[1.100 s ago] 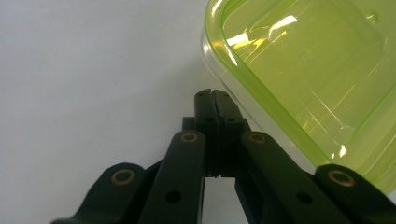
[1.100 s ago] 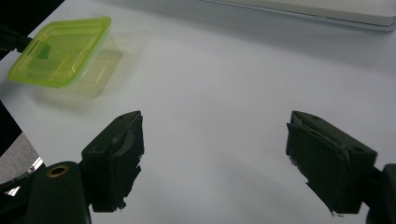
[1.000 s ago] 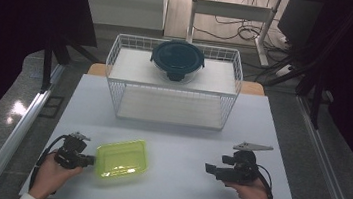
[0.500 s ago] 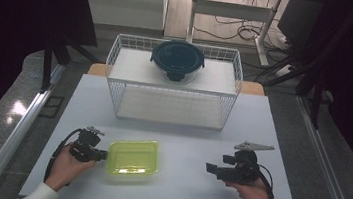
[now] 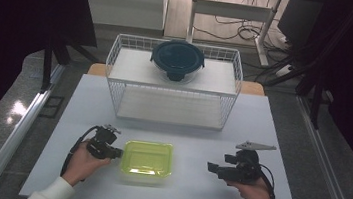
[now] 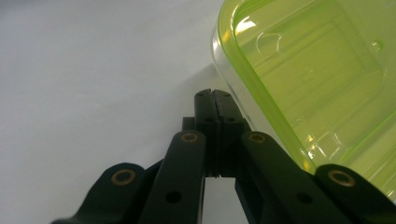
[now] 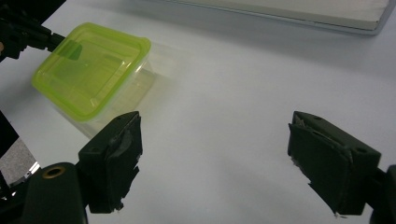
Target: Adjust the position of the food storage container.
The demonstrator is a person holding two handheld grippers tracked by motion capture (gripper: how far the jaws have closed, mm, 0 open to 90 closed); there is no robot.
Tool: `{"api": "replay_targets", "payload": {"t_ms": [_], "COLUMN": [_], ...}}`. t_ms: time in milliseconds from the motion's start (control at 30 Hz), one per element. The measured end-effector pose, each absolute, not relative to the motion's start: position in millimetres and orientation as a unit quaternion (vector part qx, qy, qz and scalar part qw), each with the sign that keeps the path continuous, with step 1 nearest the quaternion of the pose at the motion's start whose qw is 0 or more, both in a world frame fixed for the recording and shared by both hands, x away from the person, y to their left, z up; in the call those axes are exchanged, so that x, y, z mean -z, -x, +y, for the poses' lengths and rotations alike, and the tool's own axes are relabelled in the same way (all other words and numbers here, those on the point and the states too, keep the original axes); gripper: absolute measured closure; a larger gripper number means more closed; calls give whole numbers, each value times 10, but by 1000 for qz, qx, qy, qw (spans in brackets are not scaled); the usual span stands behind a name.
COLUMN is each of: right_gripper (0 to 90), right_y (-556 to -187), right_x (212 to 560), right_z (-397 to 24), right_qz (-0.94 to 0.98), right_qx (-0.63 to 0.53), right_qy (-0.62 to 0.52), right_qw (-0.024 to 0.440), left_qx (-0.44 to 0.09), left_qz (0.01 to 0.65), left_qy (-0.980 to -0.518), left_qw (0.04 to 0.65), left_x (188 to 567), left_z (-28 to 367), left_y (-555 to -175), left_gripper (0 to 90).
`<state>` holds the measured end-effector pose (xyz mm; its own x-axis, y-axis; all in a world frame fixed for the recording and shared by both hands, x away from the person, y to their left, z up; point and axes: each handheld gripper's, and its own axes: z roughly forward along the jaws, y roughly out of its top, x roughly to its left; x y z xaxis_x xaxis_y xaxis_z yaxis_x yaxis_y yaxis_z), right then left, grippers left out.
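Likely risk: left gripper (image 5: 119, 153), jaws closed empty against the green container (image 5: 148, 158) at lower centre, skews it across the bench (image 5: 282, 121); right gripper (image 7: 215, 163) jaws open.

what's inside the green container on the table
Through its translucent green lid, the green container looks empty; only the lid's moulded ridges show. The clear base's bottom near the left gripper is hidden.
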<state>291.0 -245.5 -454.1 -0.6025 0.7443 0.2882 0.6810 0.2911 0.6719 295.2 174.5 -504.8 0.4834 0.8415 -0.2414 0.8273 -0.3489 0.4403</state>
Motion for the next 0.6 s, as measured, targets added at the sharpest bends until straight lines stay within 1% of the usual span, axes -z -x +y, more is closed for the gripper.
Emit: {"api": "replay_targets", "payload": {"t_ms": [233, 467, 600], "right_gripper": [176, 176, 176], "right_y": [-2914, -2909, -2910], "right_x": [4545, 4543, 4548], "right_z": [-2461, -2452, -2453], "right_qz": [802, 803, 804], "right_qx": [-396, -395, -394], "right_qy": [-445, -444, -444], "right_qw": [39, 38, 38], "left_qx": [-3, 4, 18], "left_qz": [494, 475, 469], "left_qy": [-827, -838, -840], "left_qw": [269, 270, 273], "left_x": [5036, 5031, 5048], "left_z": [1618, 1397, 1318], "left_y": [-2971, -2973, -2971], "left_gripper": [900, 900, 900]}}
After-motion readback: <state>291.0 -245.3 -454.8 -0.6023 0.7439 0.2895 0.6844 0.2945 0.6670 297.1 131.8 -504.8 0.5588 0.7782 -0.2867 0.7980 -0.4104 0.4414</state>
